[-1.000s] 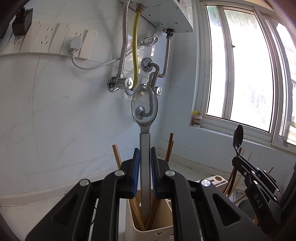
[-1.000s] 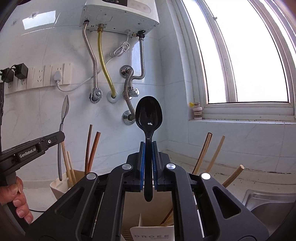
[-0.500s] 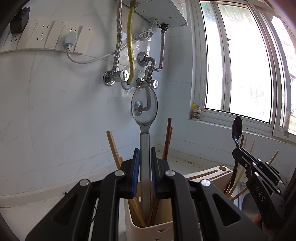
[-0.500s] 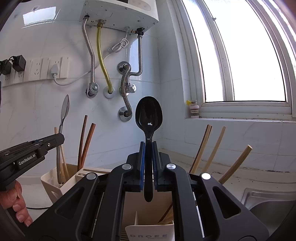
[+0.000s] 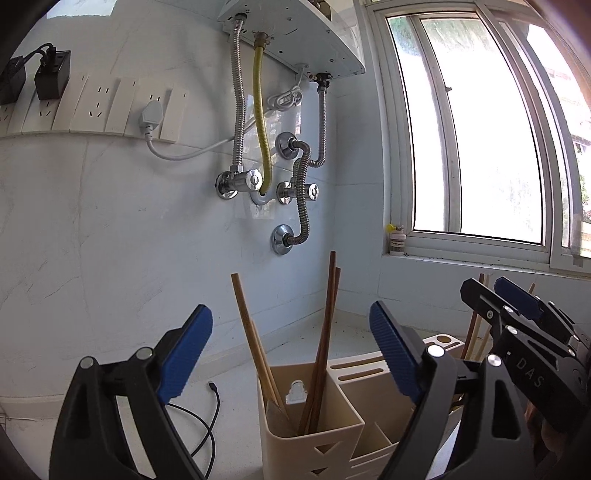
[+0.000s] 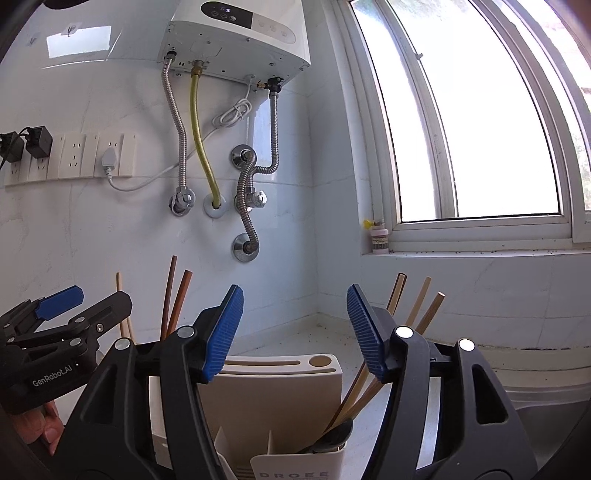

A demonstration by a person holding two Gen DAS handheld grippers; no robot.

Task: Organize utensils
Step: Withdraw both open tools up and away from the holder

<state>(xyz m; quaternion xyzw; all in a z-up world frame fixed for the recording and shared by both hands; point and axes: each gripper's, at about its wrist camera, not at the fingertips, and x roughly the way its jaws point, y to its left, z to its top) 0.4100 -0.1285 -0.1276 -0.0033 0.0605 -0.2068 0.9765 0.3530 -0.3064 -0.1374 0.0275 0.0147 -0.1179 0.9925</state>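
My left gripper (image 5: 290,352) hangs over the left compartment of the beige utensil holder (image 5: 295,454). Its jaws are opening wide and nothing is between the blue pads (image 5: 188,350). Brown chopsticks (image 5: 325,332) stand in that compartment. I cannot make out the metal spoon for certain. In the right wrist view my right gripper (image 6: 295,332) is above the holder (image 6: 280,387), its jaws opening and empty. The black spoon (image 6: 332,435) lies low in the compartment beneath it, beside pale chopsticks (image 6: 417,310). Each gripper shows in the other's view: the right gripper (image 5: 495,291) and the left gripper (image 6: 88,301).
On the wall behind hang a water heater (image 6: 236,33), metal and yellow hoses (image 5: 260,122) and a row of sockets (image 5: 92,107). A black cable (image 5: 210,417) lies on the counter at the left. A small bottle (image 6: 378,238) stands on the window sill. A hand (image 6: 40,424) shows at the lower left.
Both grippers have opened. The metal spoon has left the left gripper, and the black spoon has dropped from the right gripper into the holder.
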